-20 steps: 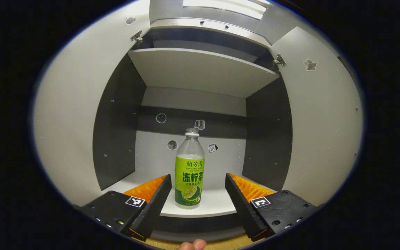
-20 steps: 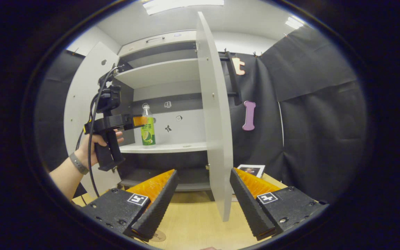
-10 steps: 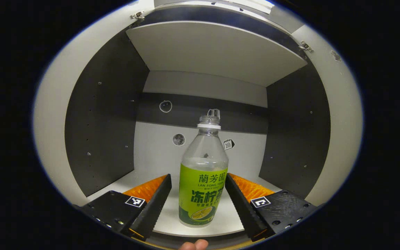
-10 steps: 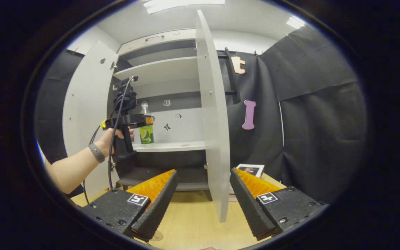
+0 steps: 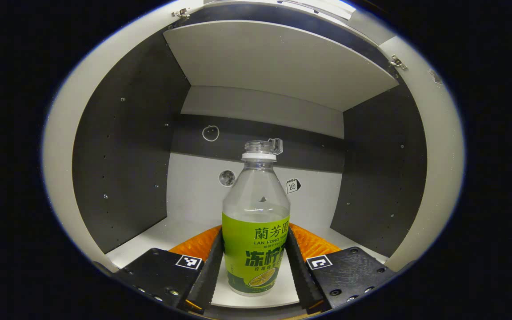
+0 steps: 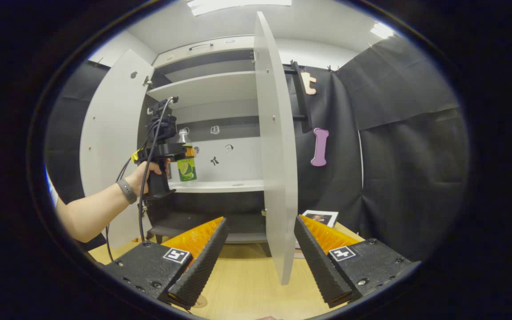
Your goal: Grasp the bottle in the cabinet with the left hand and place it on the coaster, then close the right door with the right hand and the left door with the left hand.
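On the lower cabinet shelf (image 5: 158,233), roughly mid-width, stands the drink bottle (image 5: 256,231), upright, w/ the left tongs (image 5: 255,266) around its labelled lower half. Both ribbed fingers look pressed to the green label, one each side, so I judge them clenched on the bottle; base looks to be on the shelf, not lifted yet. From the right gripper view the same bottle (image 6: 186,158) sits at the shelf's left part, w/ the left tongs and the person's hand (image 6: 151,171) just left of it.

Handling, as a judgement: clear plastic, seemingly empty above the label, so prob. light & thin-walled. It will dent under a hard squeeze and may tip easily when lifted or set down. Label film is smooth, could slip; ribbed pads help. Best hold is where they are now, mid-label on the straight wall, below the shoulder taper; neck and cap (image 5: 259,151) are too narrow and high.

Right tongs (image 6: 259,251) hang released, fingers wide apart, low in front of the cabinet over the desk (image 6: 242,289), w/ the right door (image 6: 276,146) edge-on beyond them. Left door (image 6: 111,146) stands open too, left of the bottle. A coaster-like disc edge peeks near the right tongs; can't tell for sure.
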### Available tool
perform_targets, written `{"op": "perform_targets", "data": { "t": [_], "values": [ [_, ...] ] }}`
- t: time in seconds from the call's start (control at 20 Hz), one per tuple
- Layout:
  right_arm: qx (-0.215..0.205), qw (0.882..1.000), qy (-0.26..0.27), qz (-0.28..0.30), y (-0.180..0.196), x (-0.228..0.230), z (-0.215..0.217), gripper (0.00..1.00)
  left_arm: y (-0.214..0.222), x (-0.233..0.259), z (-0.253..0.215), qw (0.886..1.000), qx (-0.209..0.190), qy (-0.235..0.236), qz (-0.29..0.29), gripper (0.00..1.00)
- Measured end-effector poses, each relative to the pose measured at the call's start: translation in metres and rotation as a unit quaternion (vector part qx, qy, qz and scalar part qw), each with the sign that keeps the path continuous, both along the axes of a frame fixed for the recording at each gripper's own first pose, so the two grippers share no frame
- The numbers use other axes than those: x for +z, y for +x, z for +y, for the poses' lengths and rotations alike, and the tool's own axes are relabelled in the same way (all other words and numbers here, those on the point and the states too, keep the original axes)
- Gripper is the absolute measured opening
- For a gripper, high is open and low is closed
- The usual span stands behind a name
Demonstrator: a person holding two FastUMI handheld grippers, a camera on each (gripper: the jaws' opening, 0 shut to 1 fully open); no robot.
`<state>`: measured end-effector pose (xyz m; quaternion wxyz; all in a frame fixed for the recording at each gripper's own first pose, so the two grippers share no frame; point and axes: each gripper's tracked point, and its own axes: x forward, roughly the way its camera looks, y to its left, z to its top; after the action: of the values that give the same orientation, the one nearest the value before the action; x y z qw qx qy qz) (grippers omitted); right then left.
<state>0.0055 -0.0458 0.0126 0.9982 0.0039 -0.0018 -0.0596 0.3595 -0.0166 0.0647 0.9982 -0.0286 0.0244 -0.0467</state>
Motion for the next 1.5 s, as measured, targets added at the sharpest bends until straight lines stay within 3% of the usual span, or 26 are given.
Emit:
{"op": "perform_targets", "data": {
  "t": [0.05,0.1,0.15,0.35,0.4,0.45,0.5,0.7,0.8,0.95,1.1,1.15,1.25,1.35,1.4,1.5],
  "values": [
    [0.002,1.0,0.0,-0.001,0.0,0.001,0.001,0.94,-0.006,0.003,0.001,1.0,-0.002,0.0,-0.003,0.7],
    [0.004,1.0,-0.001,-0.001,0.0,0.001,0.002,0.99,-0.013,0.008,0.001,1.0,-0.004,0.002,-0.01,0.7],
    [0.006,1.0,-0.003,-0.002,0.0,0.001,0.002,0.94,-0.019,0.014,0.002,1.0,-0.005,0.006,-0.017,0.7],
    [0.019,1.0,-0.007,-0.003,-0.003,0.004,0.011,0.94,-0.047,0.032,0.005,0.999,-0.014,0.024,-0.03,0.74],
    [0.021,1.0,-0.008,-0.003,-0.002,0.005,0.014,0.94,-0.057,0.035,0.003,0.999,-0.019,0.023,-0.032,0.7],
    [0.024,1.0,-0.009,-0.004,-0.003,0.006,0.017,0.99,-0.067,0.037,0.002,0.999,-0.026,0.021,-0.033,0.7],
    [0.027,1.0,-0.008,-0.004,-0.003,0.006,0.018,0.99,-0.076,0.038,0.001,0.999,-0.034,0.021,-0.034,0.74],
    [0.037,0.999,-0.005,-0.011,-0.009,0.012,0.024,0.99,-0.126,0.022,-0.011,0.998,-0.051,0.028,-0.036,0.7],
    [0.036,0.999,-0.015,-0.017,-0.012,0.017,0.024,0.94,-0.153,0.004,-0.019,0.997,-0.062,0.028,-0.031,0.7],
    [0.037,0.999,-0.02,-0.021,-0.014,0.022,0.024,0.99,-0.191,-0.033,-0.028,0.997,-0.072,0.03,-0.018,0.7],
    [0.033,0.999,-0.027,-0.025,-0.013,0.026,0.025,0.99,-0.221,-0.073,-0.028,0.998,-0.063,0.03,-0.012,0.74],
    [0.033,0.999,-0.031,-0.029,-0.013,0.029,0.026,0.94,-0.229,-0.088,-0.028,0.998,-0.058,0.027,-0.006,0.7],
    [0.034,0.998,-0.035,-0.033,-0.014,0.032,0.028,0.99,-0.247,-0.116,-0.026,0.999,-0.049,0.023,0.006,0.7],
    [0.039,0.998,-0.029,-0.035,-0.015,0.035,0.032,0.94,-0.262,-0.144,-0.022,0.999,-0.037,0.031,0.014,0.7],
    [0.038,0.998,-0.027,-0.036,-0.015,0.035,0.031,0.99,-0.269,-0.161,-0.022,0.998,-0.039,0.038,0.023,0.75],
    [0.033,0.998,-0.028,-0.035,-0.013,0.034,0.029,0.99,-0.287,-0.198,-0.029,0.996,-0.051,0.054,0.051,0.7]
  ]
}}
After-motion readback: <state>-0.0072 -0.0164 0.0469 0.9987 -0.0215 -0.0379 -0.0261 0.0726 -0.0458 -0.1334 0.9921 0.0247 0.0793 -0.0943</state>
